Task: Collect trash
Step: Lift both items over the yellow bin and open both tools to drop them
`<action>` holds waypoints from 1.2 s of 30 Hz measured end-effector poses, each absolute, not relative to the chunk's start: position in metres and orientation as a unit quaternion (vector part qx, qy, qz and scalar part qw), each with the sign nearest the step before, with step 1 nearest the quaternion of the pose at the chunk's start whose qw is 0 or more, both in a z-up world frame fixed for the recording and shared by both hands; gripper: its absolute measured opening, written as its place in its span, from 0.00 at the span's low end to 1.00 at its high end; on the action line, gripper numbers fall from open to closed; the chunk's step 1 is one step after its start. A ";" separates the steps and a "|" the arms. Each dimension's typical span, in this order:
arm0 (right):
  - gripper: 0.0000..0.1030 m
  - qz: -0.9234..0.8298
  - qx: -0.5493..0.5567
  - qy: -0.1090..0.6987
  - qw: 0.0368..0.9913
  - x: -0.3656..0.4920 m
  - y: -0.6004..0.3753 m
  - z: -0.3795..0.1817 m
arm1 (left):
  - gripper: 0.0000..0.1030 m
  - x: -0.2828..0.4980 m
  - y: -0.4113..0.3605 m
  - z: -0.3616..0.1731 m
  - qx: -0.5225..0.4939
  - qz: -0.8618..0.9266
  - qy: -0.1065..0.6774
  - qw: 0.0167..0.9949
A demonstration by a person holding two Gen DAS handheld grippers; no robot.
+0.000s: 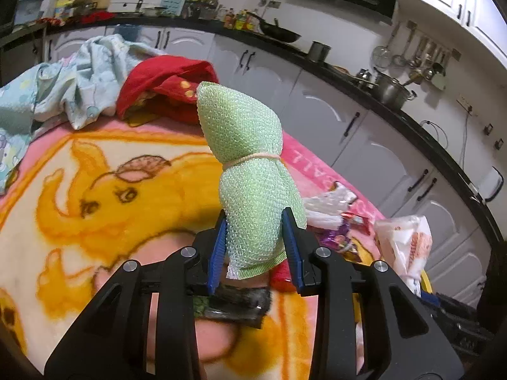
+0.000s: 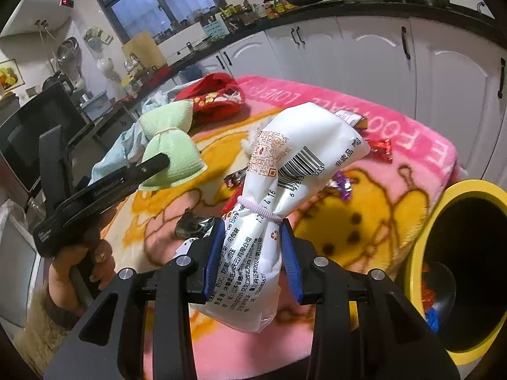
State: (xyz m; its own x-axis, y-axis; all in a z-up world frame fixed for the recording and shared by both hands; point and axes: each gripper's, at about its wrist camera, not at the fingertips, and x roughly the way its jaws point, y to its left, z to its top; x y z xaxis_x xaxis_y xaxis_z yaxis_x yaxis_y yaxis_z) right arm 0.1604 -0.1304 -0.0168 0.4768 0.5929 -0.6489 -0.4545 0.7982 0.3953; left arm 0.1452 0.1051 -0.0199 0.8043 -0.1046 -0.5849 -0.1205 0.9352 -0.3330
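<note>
Your right gripper (image 2: 250, 253) clamped a white packet (image 2: 285, 190), barcode digits partly legible; your left gripper (image 1: 255, 240) clamped a green mesh bundle (image 1: 250, 171) over the blanket-covered surface (image 1: 111, 190).

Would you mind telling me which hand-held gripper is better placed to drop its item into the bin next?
Right. The right hand-held gripper holds the white packet beside the yellow bin; the left hand-held gripper seems farther away.

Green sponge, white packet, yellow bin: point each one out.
Green sponge (image 1: 253, 171): left wrist view, on its mesh just below the rubber band.
White packet (image 2: 304, 145): right wrist view, on its upper half by the barcode.
Yellow bin (image 2: 415, 253): right wrist view, on its left rim.
</note>
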 end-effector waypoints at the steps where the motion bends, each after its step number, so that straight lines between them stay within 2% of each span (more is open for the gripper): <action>1: 0.33 0.305 0.085 0.408 0.856 0.160 -0.133 -0.015 | 0.25 0.144 0.102 -0.019 -0.180 0.001 0.311 0.933; 36: 0.33 0.207 0.131 0.364 0.898 0.161 -0.259 0.009 | 0.25 0.154 -0.034 0.001 -0.110 -0.120 0.301 0.939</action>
State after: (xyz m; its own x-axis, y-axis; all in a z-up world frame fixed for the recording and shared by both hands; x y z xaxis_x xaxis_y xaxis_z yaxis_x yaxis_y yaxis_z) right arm 0.1615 -0.2590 0.0091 0.6483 0.4681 -0.6005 -0.2774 0.8797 0.3862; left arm 0.1537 -0.0339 0.0008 0.7895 -0.2926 -0.5395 0.1595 0.9467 -0.2799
